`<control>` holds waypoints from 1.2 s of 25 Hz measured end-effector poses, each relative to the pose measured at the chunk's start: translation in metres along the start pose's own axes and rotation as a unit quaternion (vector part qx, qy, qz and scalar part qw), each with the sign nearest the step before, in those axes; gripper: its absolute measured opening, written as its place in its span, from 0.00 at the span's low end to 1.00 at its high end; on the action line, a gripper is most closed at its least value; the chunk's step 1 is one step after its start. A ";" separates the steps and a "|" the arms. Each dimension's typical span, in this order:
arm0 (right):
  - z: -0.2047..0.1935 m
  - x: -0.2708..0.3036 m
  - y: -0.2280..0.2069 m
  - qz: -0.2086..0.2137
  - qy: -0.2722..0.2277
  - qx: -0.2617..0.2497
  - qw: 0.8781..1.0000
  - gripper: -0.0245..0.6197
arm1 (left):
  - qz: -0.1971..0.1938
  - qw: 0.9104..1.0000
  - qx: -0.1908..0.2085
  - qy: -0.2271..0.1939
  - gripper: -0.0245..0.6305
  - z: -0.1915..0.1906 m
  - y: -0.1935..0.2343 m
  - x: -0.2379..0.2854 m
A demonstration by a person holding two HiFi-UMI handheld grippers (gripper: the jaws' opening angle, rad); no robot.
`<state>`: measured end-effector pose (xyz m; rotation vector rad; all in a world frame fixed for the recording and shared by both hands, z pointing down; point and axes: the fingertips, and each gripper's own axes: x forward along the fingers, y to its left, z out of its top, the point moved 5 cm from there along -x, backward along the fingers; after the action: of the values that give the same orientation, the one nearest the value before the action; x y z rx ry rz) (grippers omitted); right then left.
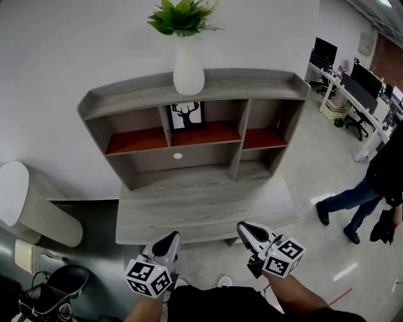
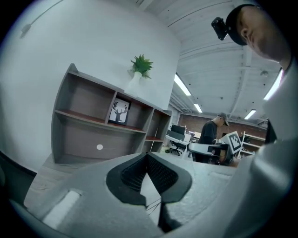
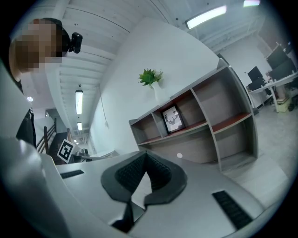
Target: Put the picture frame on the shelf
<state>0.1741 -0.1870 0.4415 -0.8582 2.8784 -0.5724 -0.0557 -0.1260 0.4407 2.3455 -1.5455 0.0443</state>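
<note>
The left tongs (image 1: 167,243) are pressed together with nothing between them, as the left gripper view shows (image 2: 148,157). The right tongs (image 1: 249,230) are likewise closed and empty (image 3: 145,157). In the head view both sit low, near 6 o'clock, side by side and apart, each pointing toward 12 o'clock at the near edge of a grey wooden table (image 1: 201,210).

At the back of that table stands the shelf (image 1: 252,80), well beyond the tongs. The picture frame (image 1: 187,116) stands upright in the shelf's middle upper compartment, on the red-brown board, at 12 o'clock from the tongs; it shows a deer's head (image 2: 120,112) (image 3: 172,118).

On the shelf's top board, directly above the frame, is a white vase (image 1: 188,66) holding a green plant (image 1: 181,15).

At 3 o'clock a person (image 1: 362,195) is on the floor, and at 2 o'clock there are desks (image 1: 356,100) with monitors.
</note>
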 end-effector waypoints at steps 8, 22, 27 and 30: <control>-0.002 0.030 0.017 -0.021 -0.012 0.005 1.000 0.06 | -0.026 1.000 0.008 0.011 0.05 0.014 0.034 -0.006; -0.016 0.047 0.027 -0.045 0.003 0.008 0.999 0.06 | -0.041 0.999 0.004 0.018 0.05 0.014 0.057 -0.007; -0.018 0.048 0.029 -0.043 0.002 0.009 0.999 0.06 | -0.042 0.999 0.003 0.020 0.05 0.012 0.058 -0.009; -0.017 0.049 0.030 -0.043 0.003 0.008 0.999 0.06 | -0.041 0.999 0.002 0.019 0.05 0.012 0.058 -0.011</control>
<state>0.1149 -0.1849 0.4476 -0.9830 2.8504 -0.6061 -0.1145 -0.1411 0.4417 2.3951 -1.4303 0.0727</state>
